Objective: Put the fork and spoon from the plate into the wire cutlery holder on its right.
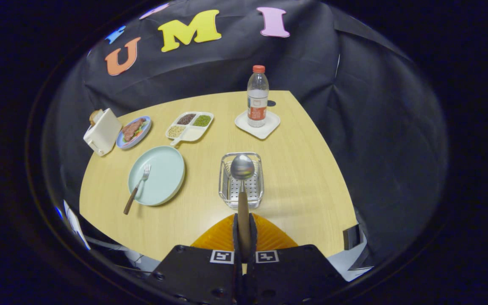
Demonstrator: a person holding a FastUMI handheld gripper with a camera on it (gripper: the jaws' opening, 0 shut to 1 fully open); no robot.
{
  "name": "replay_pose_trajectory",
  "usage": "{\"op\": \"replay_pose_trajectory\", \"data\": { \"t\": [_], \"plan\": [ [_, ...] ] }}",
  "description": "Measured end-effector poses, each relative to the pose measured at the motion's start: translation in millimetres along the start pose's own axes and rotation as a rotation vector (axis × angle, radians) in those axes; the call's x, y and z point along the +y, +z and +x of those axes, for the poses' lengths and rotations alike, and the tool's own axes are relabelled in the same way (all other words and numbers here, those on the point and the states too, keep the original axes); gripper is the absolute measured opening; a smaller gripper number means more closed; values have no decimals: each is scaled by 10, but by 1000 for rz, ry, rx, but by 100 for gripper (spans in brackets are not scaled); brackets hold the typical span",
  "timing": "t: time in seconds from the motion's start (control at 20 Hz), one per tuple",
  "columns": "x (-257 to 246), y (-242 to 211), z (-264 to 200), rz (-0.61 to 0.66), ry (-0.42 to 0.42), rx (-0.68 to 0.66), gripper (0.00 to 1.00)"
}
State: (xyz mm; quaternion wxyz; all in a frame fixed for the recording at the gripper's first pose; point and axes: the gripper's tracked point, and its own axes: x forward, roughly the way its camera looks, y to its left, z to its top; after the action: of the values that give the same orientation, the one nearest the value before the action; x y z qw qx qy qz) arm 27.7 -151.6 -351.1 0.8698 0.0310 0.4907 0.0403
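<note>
So the spoon (242, 173) was pinched by its wooden handle between both fingers of the gripper (244, 237), sticking straight out ahead of them with the bowl facing up. From this angle the bowl lined up over the wire cutlery holder (241, 181), which sat near the middle of the table (303, 169), a bit toward the near edge. Couldn't really tell how far above the holder the spoon was.

Off to the holder's left was the pale blue plate (157, 175), with the fork (137, 188) still on it, tines up on the plate and the brown handle poking out over the rim toward the near left edge.

Farther back there was a divided tray (189, 126) with grains and beans in its sections, and left of that a small plate of food (133, 132) right beside a cream toaster (102, 131) at the far left edge. A water bottle (257, 96) with an orange cap stood upright on a white square coaster (257, 124) near the far edge.
</note>
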Motion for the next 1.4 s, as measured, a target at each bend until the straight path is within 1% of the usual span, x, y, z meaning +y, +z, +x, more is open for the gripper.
{"op": "replay_pose_trajectory", "data": {
  "t": [0.15,0.25,0.3,0.35,0.45,0.5,0.65,0.75,0.8,0.9,1.1,1.2,1.4],
  "plan": [
    [21,51,16,-18,-16,-7,4],
    [46,78,28,-30,-19,-4,7],
    [64,113,29,-34,-18,-19,7],
    [68,172,34,-44,-25,-32,10],
    [89,253,24,-61,-32,-54,10],
    [101,288,16,-68,-38,-64,12],
    [144,360,4,-63,-36,-77,12],
    [179,393,-16,-53,-33,-87,24],
    [194,407,-15,-51,-35,-91,32],
    [258,425,-41,-59,-30,-95,53],
    [432,493,-83,-67,-16,-111,79],
    [526,521,-95,-69,-18,-115,90],
    [774,542,-101,-87,-19,-115,95]
  ]
}}
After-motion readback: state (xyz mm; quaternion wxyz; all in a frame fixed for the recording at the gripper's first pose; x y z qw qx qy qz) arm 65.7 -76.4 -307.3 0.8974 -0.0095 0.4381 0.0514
